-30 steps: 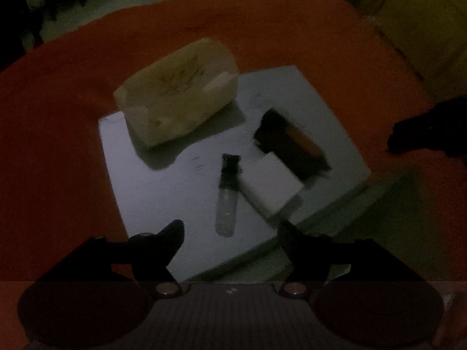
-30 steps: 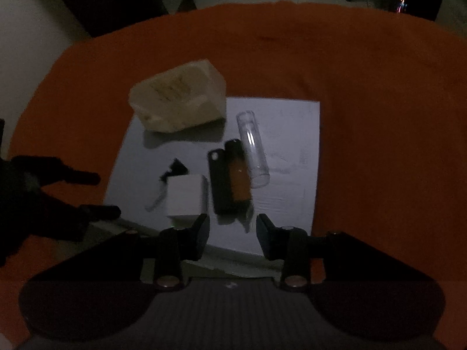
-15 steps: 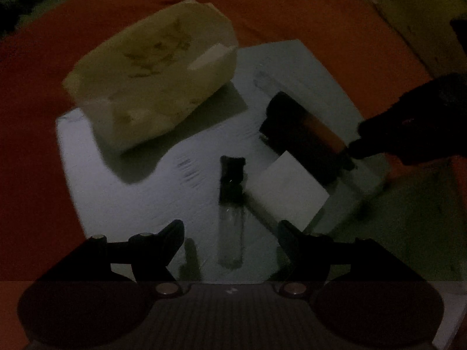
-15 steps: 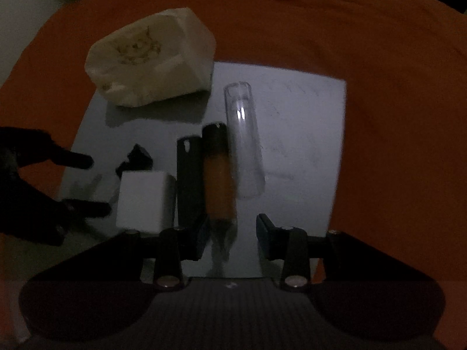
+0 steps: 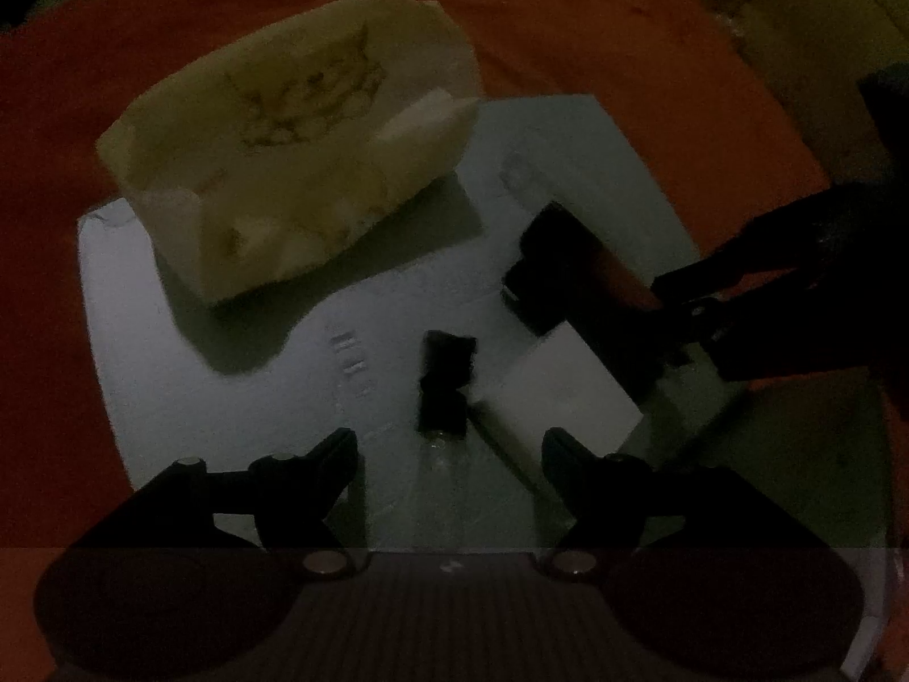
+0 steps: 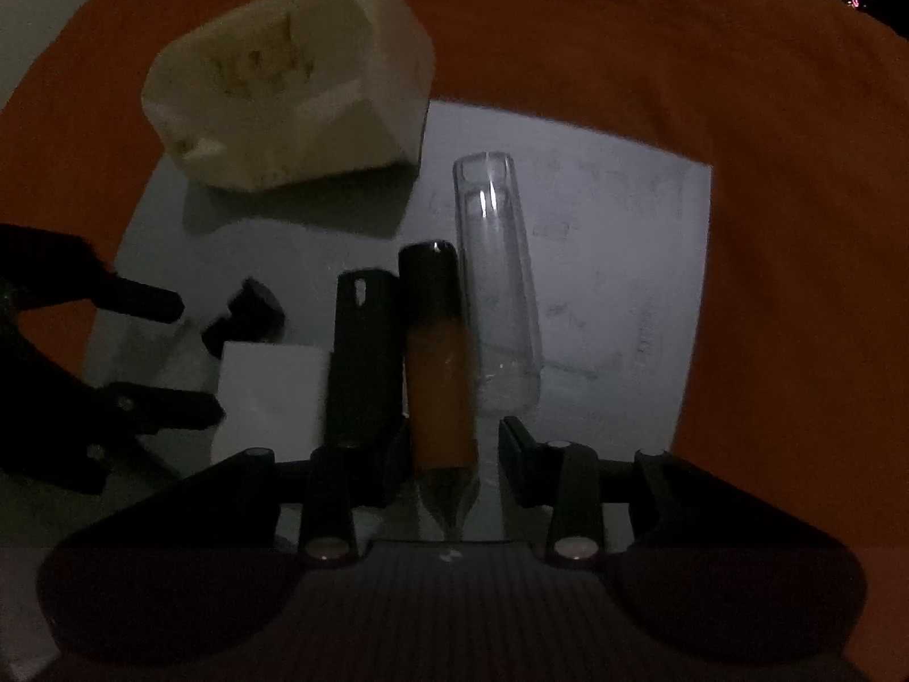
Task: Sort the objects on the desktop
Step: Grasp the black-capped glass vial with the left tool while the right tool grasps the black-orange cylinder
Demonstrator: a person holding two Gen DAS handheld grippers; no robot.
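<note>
On a white board lie a small clear spray bottle with a black cap, a white block, a flat black case, an orange tube with a black cap and a clear plastic tube. My left gripper is open, its fingers on either side of the spray bottle. My right gripper is open around the orange tube's lower end; it also shows in the left wrist view.
A cream paper bag lies open on the board's far left corner. An orange cloth covers the table all around. My left gripper shows at the left of the right wrist view.
Both grippers have moved forward and down. The spray bottle now lies between the left fingers and the orange tube between the right fingers.
</note>
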